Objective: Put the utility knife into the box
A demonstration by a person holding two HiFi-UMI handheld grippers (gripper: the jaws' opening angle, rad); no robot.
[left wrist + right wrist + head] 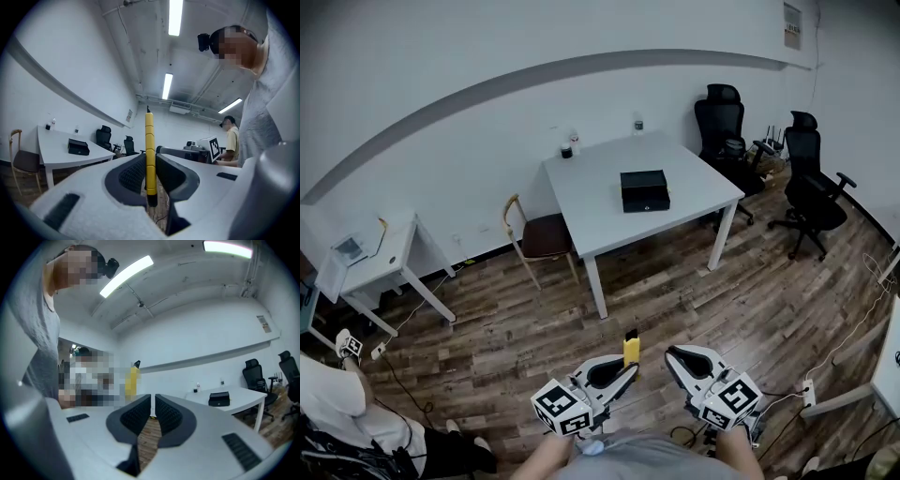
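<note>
While the person stands on the dark wood-plank floor (694,300), well back from the white square worktop (591,211), the yellow utility knife (631,348) is nowhere near where it's meant to go. It's clamped in the left gripper (622,372). In the left gripper view the fingers (133,171) of that gripper (150,161) press on both sides of the knife (149,136), down near its dark lower end. The segmented yellow body pokes straight out past the fingertips, with a little black tip at the far end.

The right gripper (677,360) is just beside the left one and has nothing in it. In its own view the right gripper (153,401) has its fingers nearly together, with only a thin slit of floor showing between them. You can also catch the knife (131,380) off to the left in that view.

The small black rectangular box (644,190) sits on the worktop, roughly mid-table, lid shut as far as I can tell. It shows up from both grippers too (78,147) (219,399).

Other stuff around: a wooden chair with a brown seat (542,234) at the worktop's left edge, and two black office chairs (719,122) on the far right.
</note>
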